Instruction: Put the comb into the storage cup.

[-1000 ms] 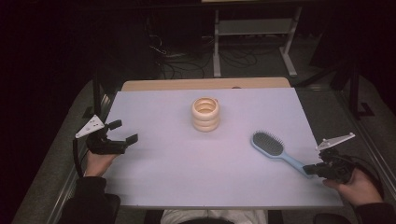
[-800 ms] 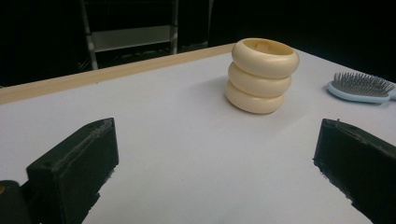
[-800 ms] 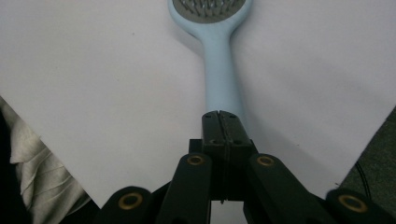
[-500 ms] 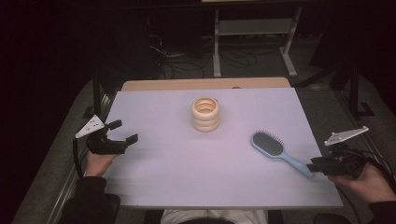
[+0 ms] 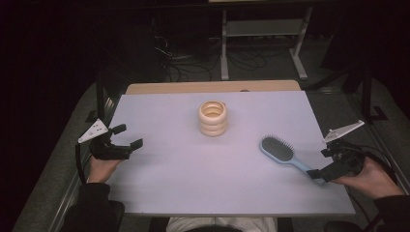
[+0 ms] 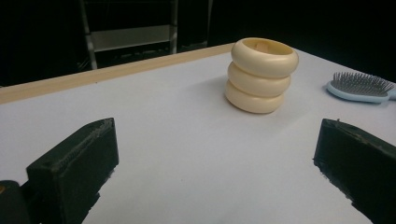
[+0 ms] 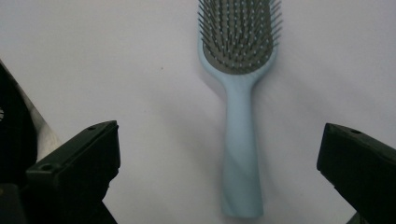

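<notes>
right tool [image 5: 325, 163]: jaws just opened | hairbrush [image 5: 284, 154]: lying free, seemingly untouched

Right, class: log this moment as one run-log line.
right tongs: just opened, empty | hairbrush: lying on table, released | left tongs: open, idle

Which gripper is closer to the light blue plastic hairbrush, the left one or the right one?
The right gripper, open, sits just off the handle end of the light blue plastic hairbrush. The left gripper rests far across the white table, beyond the cream ring stack.
</notes>
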{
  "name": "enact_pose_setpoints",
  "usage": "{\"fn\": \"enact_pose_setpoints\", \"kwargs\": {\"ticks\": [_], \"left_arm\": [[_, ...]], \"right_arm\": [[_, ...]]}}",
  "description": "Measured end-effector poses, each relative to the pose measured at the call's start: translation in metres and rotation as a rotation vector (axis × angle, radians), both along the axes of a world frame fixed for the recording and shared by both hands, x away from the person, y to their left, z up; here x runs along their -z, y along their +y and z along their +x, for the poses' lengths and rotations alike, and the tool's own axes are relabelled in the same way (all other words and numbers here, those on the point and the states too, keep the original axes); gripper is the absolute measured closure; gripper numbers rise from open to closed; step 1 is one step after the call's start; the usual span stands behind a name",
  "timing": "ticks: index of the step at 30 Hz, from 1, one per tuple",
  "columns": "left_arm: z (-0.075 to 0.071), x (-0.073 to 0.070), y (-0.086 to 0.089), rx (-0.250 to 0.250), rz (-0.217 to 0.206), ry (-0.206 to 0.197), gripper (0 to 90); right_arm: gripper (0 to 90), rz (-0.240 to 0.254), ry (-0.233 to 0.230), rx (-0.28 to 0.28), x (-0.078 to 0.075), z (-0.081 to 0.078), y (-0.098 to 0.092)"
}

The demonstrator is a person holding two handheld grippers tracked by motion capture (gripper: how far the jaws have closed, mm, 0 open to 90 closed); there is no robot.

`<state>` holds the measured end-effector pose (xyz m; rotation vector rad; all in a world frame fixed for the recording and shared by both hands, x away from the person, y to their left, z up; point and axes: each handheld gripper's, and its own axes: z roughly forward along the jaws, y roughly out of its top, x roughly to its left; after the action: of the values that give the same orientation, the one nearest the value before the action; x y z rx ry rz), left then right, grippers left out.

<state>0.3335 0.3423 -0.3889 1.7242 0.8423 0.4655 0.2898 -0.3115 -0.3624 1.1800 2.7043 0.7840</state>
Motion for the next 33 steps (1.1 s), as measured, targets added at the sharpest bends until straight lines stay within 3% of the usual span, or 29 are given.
{"fn": "enact_pose_setpoints", "kwargs": {"ticks": [9, 19, 33], "left_arm": [[0.000, 0.000, 0.000, 0.001, -0.001, -0.001, 0.0], [0.001, 0.000, 0.000, 0.003, -0.001, -0.001, 0.0], [0.001, 0.000, 0.000, 0.005, 0.002, -0.001, 0.0]], "right_arm": [[0.0, -0.045, 0.003, -0.049, 0.001, 0.021, 0.016], [0.0, -0.081, 0.031, -0.067, 0.016, 0.042, 0.028], [3.2, -0.080, 0.066, -0.073, 0.041, 0.058, 0.029]]}}
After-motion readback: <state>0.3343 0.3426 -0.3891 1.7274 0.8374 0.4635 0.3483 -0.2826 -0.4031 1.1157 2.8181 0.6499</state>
